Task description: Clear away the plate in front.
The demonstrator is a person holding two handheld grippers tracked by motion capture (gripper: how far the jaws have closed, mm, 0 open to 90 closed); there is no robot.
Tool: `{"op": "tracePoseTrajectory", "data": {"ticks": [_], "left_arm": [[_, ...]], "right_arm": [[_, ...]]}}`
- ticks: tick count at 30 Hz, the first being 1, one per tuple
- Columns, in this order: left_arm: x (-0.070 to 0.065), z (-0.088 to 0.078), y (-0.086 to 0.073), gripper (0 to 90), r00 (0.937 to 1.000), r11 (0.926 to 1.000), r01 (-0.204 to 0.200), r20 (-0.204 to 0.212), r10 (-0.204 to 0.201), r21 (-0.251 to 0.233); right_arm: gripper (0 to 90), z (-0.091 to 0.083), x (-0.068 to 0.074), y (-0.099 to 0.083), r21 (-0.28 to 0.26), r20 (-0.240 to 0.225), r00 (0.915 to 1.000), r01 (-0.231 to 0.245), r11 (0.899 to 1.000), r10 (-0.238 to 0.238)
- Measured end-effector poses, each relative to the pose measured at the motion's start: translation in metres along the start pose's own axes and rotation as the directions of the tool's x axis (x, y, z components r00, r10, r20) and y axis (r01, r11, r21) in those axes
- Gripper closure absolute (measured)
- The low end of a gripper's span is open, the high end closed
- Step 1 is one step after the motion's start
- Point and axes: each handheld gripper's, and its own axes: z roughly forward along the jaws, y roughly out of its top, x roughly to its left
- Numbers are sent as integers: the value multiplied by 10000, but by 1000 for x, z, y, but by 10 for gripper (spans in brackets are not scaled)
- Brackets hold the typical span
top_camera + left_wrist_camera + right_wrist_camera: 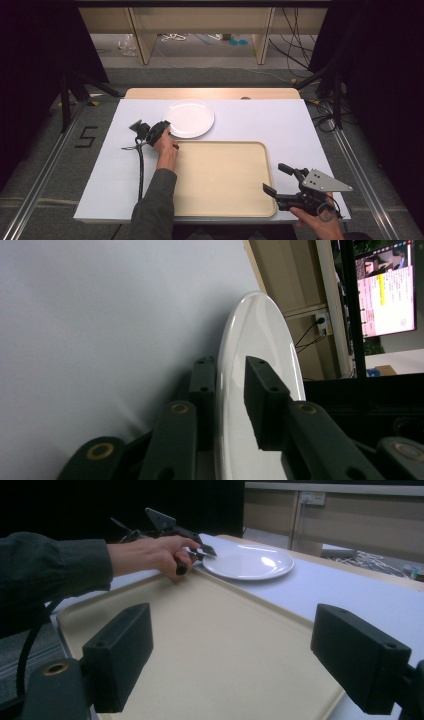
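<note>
High view: a white plate [189, 118] lies on the white worktop [280, 125], just beyond the far left corner of a beige tray [222, 177]. The left hand-held gripper [165, 128] meets the plate's near left rim. The right hand-held gripper [275, 180] hangs over the tray's near right corner, jaws spread wide, nothing between them.

Left gripper view: the camera is rolled, so the plate [260, 365] appears on edge. One jaw sits under the rim against the worktop [100, 330], the other lies on the plate's upper face – the jaws are clamped on the rim. This pinch cannot be judged from above, where the gripper body and the hand cover the contact.

Right gripper view: the left hand-held gripper [202, 551] is seen side-on at the plate [248, 562], which lies flat, still clear of the tray [210, 645]. The open jaws of the right hand-held gripper [250, 665] frame bare tray surface, a low angle the other views lack.

Risk, as a judgement: the hold takes only a narrow strip of smooth rim – on lifting, the plate's weight could pivot it out of the pads. Dragging instead could catch the plate on the tray's raised lip.
</note>
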Motion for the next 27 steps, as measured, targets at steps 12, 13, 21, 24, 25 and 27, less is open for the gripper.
{"op": "tracePoseTrajectory", "data": {"ticks": [12, 13, 21, 24, 25, 27], "left_arm": [[2, -4, -1, 858, 9975, 9996, 252, 656, -245, -95], [1, -5, -1, 857, 9971, 9995, 284, 704, -274, -134], [-2, -11, -2, 837, 9891, 9975, 704, 1300, -691, -50], [-2, -16, -4, 838, 9809, 9929, 1184, 1568, -1151, -117], [0, -16, -5, 839, 9791, 9924, 1231, 1633, -1215, 6], [1, -19, -6, 844, 9708, 9881, 1531, 1887, -1480, -131]], "right_arm": [[180, -2, -1, 1, 42, 9, 9999, -131, 9999, 131], [180, -2, -1, 1, 41, -4, 9999, -158, 9999, 158], [181, -3, -2, 1, -85, 36, 9997, -229, 9997, 230], [181, -3, -1, 1, -53, -50, 9994, -348, 9994, 348], [182, -3, -1, 1, 25, -2, 9992, -396, 9992, 396], [182, -4, -1, 1, 28, 18, 9993, -386, 9992, 386]]}}
